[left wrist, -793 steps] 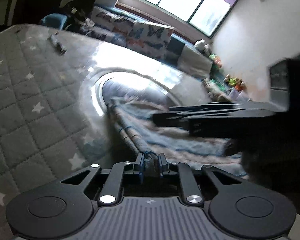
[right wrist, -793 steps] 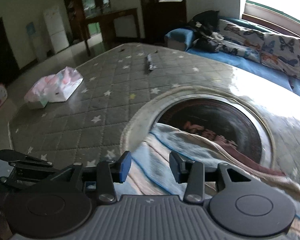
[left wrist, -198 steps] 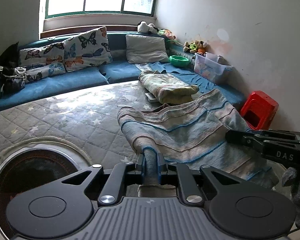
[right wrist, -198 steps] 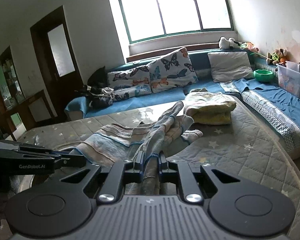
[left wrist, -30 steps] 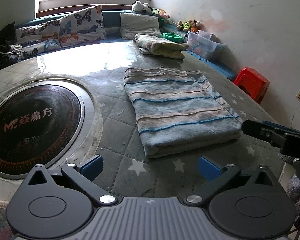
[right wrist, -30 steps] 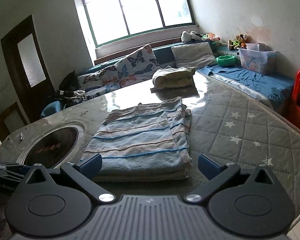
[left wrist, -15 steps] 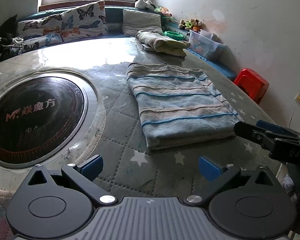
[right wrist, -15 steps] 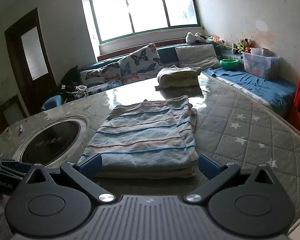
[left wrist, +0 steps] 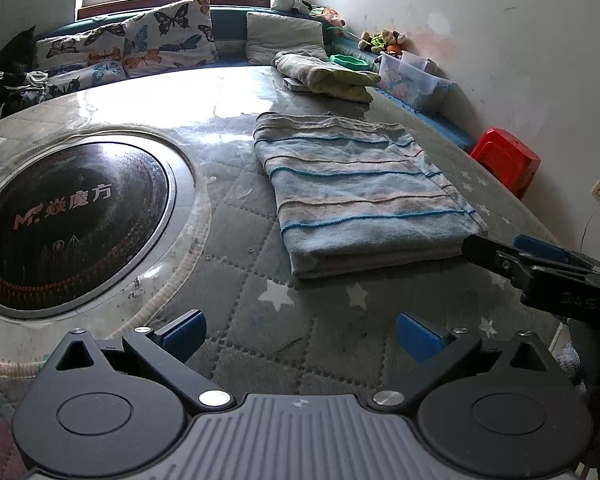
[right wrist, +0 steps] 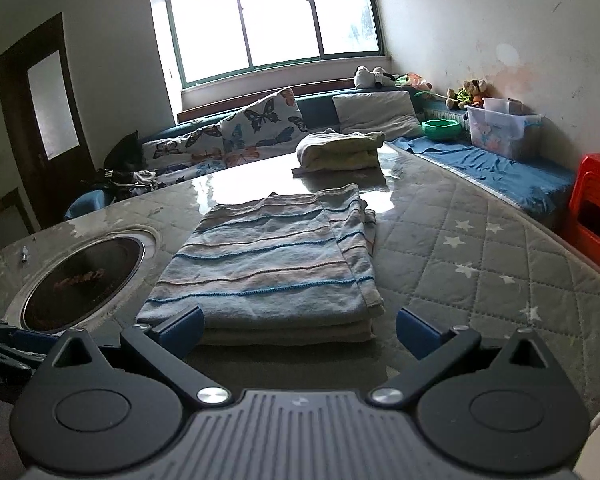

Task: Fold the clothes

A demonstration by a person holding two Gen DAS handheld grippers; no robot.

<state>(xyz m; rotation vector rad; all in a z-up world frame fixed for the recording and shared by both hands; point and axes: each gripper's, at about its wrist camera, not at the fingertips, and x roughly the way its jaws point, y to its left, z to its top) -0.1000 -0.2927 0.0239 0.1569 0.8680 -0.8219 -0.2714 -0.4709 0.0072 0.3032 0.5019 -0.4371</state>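
Presently the striped blue cloth [right wrist: 268,264] is lying as a flat, layered rectangle on the quilted star-patterned table [right wrist: 480,264], its folded edge facing both tongs; it is lying as the task wants it, though whether more folds are wanted cannot be settled. Both tongs are standing released and holding nothing: the left gripper [left wrist: 299,334] is hovering with jaws spread wide, short of the cloth's near-left corner, and the right gripper [right wrist: 299,330] is hovering likewise just before the near edge, the stack sitting between its blue pads [right wrist: 184,326]. Judged from this, any further handling is calling for gripping all layers together at matching corners and keeping edges aligned so the stack is not skewing. A second folded bundle [right wrist: 340,150] is resting well beyond, and a round dark inset [left wrist: 64,220] is lying left of the cloth
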